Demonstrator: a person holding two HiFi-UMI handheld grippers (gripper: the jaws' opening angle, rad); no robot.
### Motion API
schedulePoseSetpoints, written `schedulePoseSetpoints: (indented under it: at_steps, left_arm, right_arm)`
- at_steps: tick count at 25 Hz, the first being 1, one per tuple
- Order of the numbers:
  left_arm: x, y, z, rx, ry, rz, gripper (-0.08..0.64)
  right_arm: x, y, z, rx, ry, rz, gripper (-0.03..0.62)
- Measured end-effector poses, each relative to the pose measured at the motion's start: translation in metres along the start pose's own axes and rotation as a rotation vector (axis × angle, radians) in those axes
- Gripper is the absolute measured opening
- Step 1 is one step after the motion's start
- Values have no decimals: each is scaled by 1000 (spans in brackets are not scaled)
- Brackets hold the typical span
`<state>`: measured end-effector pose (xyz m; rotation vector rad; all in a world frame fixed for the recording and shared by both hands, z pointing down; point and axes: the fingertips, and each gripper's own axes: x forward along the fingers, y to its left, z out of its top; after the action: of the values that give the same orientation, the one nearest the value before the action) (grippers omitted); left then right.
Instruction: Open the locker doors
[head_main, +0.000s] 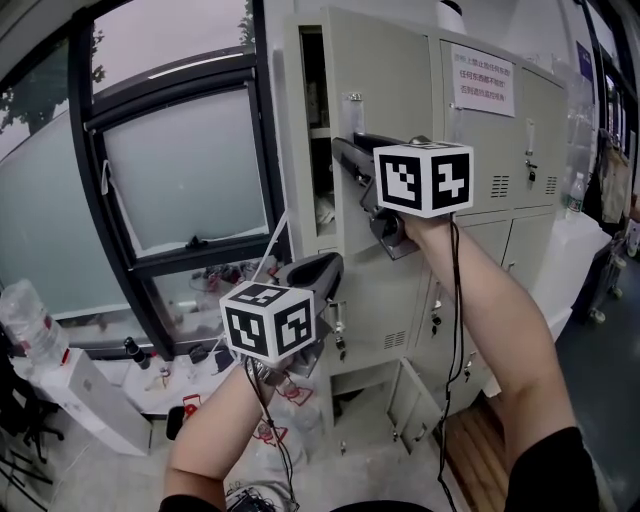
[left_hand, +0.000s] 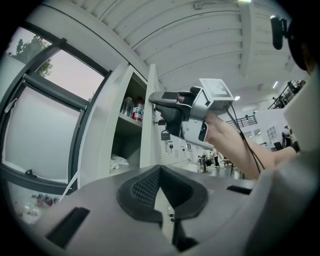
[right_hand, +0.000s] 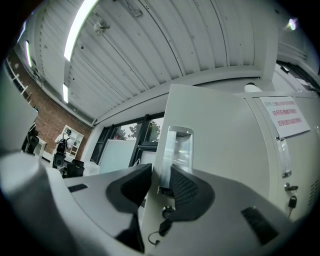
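Your left: dark-framed window (head_main: 180, 170), frosted panes. Overhead: white ribbed ceiling (right_hand: 150, 45), strip light (right_hand: 80, 25). Far brick wall (right_hand: 45, 115). Pale floor (head_main: 70, 480).

Locker door (head_main: 385, 90) is painted metal, matt pale grey and smooth. Its recessed handle (right_hand: 177, 147) gleams like polished metal. On the right gripper (right_hand: 160, 170), pads (right_hand: 186, 189) look like black ribbed rubber and the body like matt grey plastic. Notice (head_main: 483, 78) on the right is white paper.

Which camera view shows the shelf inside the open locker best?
The left gripper view: it looks into the locker and shows the shelf with bottles on it and white cloth beneath. The head view shows only a narrow strip of the shelf beside the open door. The right gripper view does not show it.
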<state>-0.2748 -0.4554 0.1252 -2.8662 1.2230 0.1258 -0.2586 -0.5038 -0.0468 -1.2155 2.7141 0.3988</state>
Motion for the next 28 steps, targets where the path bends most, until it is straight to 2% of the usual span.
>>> schedulePoseSetpoints:
  at_steps: [17,28]
  left_arm:
    - [11,-81,-1,-3,-6,97,-2]
    - [17,-135,-6,17,9,136,-2]
  right_arm:
    - [-82,-10,14,77,-24,214,123]
    - [-137,-37,23,71,-57,219,129]
